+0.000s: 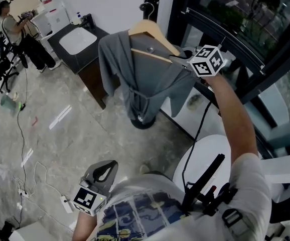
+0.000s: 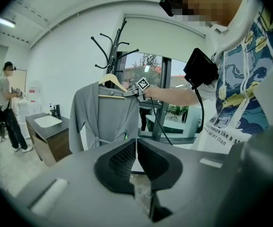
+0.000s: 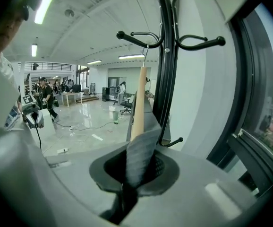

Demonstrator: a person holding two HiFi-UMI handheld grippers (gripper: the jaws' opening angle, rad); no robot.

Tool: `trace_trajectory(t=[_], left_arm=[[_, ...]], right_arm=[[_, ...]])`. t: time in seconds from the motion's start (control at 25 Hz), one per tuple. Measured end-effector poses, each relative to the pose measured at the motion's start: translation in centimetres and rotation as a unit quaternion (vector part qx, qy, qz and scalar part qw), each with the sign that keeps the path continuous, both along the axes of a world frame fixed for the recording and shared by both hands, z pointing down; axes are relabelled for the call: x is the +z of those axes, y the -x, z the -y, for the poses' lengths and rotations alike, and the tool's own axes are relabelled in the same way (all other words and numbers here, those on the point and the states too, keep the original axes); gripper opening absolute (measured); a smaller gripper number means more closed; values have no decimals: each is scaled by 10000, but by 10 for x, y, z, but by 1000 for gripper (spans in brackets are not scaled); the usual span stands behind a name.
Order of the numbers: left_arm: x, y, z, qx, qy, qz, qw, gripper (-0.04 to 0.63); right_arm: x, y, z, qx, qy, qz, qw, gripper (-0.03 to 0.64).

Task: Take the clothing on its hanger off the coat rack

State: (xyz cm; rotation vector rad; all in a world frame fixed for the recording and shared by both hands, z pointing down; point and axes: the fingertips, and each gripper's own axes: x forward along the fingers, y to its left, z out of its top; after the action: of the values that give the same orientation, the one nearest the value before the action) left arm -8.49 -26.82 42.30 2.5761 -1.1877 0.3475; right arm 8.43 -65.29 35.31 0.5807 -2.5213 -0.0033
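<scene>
Right gripper (image 1: 184,59) pinches the shoulder of the grey garment (image 1: 145,79) at the end of the wooden hanger (image 1: 152,31), arm stretched out; the hanger hooks on the coat rack (image 3: 162,56). Left gripper (image 1: 104,173), jaws pressed together and empty, hangs low by the waist.

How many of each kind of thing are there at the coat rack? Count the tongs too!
Coat rack: 1
Wooden hanger: 1
Grey garment: 1
Tongs: 2 (left tongs, right tongs)
Total: 5
</scene>
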Motion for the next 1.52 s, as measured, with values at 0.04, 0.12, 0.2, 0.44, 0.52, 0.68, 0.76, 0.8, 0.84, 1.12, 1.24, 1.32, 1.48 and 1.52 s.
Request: trace_trajectory(t=[0.04,0.12,0.2,0.44,0.52,0.68,0.76,0.8,0.84,1.12,1.24,1.32,1.48,1.52], left_arm=[[-1,1,-2,-3,4,5,10000,14],[0,4,-7,25,-9,2,10000,14],[-1,5,-13,48,-32,-19,10000,14],[-5,15,-29,-3,-72,-65,10000,14],[-4,20,-38,-4,-74,-72,9999,14],[-5,30,-58,64,-116,-108,9999,12],[-5,33,-68,108,-138,-128,9998,12],[-5,35,-74,127,-157,-140,9997,12],[-4,38,-80,146,-183,-153,9996,12],[-9,63,-122,243,-283,-191,9991,11],[-11,70,-143,290,-289,-181,9990,9],[-11,73,-156,347,-287,-190,9988,9],[-11,77,-182,454,-316,-192,9983,9],[-12,77,-188,484,-330,-193,9981,9]], right_arm=[[-2,0,-1,50,-5,9,10000,21],[-4,-1,-3,169,-9,1,9999,20],[-6,-2,-7,283,22,-25,9996,18],[-21,-8,-19,537,-110,-61,9985,18],[-30,-7,-27,579,-178,-74,9981,18],[-48,-6,-54,670,-317,-88,9972,18],[-54,-7,-69,721,-372,-92,9967,18],[-56,-8,-77,742,-397,-95,9964,18],[-59,-8,-85,760,-423,-94,9962,18],[-72,1,-157,828,-611,-113,9946,18],[-75,8,-191,773,-643,-114,9949,18],[-76,11,-214,748,-665,-102,9949,20],[-74,21,-262,662,-671,-58,9955,20],[-73,23,-274,640,-658,-47,9958,18]])
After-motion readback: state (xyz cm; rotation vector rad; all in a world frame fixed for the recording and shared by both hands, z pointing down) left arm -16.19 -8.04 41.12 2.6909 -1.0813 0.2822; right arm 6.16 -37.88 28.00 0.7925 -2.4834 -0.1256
